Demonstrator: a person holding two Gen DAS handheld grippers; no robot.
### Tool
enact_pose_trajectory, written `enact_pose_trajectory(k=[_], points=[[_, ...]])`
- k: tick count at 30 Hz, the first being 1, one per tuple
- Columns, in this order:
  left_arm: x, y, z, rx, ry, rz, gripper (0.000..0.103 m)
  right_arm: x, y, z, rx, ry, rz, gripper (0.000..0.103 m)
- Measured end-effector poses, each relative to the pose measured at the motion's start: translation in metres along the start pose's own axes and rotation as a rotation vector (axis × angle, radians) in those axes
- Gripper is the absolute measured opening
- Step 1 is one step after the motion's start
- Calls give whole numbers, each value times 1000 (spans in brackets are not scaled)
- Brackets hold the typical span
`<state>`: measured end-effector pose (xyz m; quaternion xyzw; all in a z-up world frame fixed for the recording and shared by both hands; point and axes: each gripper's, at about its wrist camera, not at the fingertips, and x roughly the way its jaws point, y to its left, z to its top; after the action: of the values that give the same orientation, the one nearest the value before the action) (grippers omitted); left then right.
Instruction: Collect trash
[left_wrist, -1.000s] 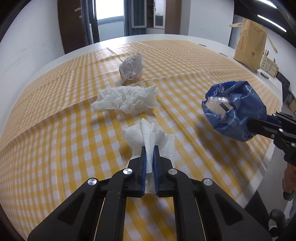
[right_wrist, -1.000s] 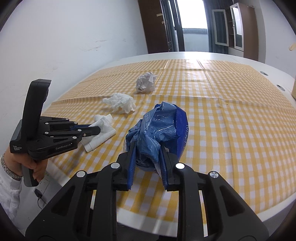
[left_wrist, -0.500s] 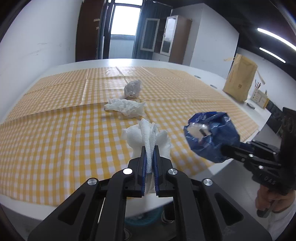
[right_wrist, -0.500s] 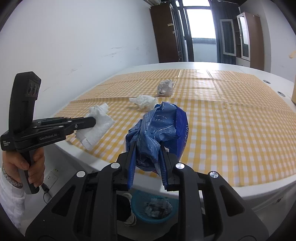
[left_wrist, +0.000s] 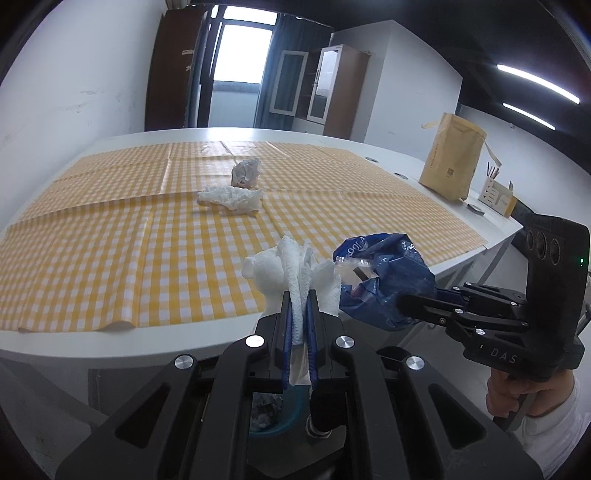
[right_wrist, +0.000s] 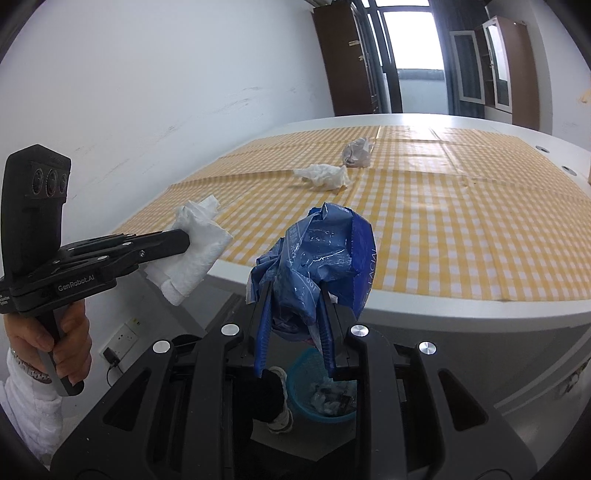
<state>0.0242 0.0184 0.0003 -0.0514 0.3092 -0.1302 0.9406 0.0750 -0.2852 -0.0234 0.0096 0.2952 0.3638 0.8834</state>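
Pinching a white paper towel (left_wrist: 291, 280) between its two fingers, the left gripper (left_wrist: 299, 314) is closed tight on the sheet, which fans out above the fingertips and hangs down below them. In the right wrist view the same towel (right_wrist: 197, 251) sticks out past the black fingers, held off the near edge of the table (right_wrist: 461, 306) rather than lying on it.

The right gripper (right_wrist: 295, 306) is clamped on a crumpled blue plastic bag (right_wrist: 317, 258), its fingers set a little apart with the bag bunched between them. From the left wrist view the bag (left_wrist: 384, 284) hangs just beside the towel, almost touching it, and something pale shows inside its open mouth.

Below both grippers a blue bin (right_wrist: 325, 391) stands on the floor with scraps already in it, next to a foot in a white shoe (right_wrist: 280, 421). A hand (right_wrist: 62, 339) in a white sleeve grips the left handle.

Further out, on the yellow checked cloth (left_wrist: 110, 251) covering the table, two more pieces lie near each other: a loose white tissue (left_wrist: 232, 197) and, just behind it, a tighter paper ball (left_wrist: 245, 171). A brown paper bag (left_wrist: 452, 158) stands upright at the far right edge.
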Motion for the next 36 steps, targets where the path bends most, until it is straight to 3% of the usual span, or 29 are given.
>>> enact_pose_trajectory(k=[10, 16, 20, 36], points=[[-10, -6, -45, -44, 17, -37, 6, -20, 11, -45, -10, 51, 28, 21], [1, -3, -76, -96, 80, -64, 6, -15, 15, -75, -26, 121, 36, 22], [15, -2, -96, -77, 133, -52, 6, 3, 13, -94, -16, 180, 40, 21], [77, 42, -152, -179, 266, -10, 6, 103, -14, -147, 71, 373, -6, 21]])
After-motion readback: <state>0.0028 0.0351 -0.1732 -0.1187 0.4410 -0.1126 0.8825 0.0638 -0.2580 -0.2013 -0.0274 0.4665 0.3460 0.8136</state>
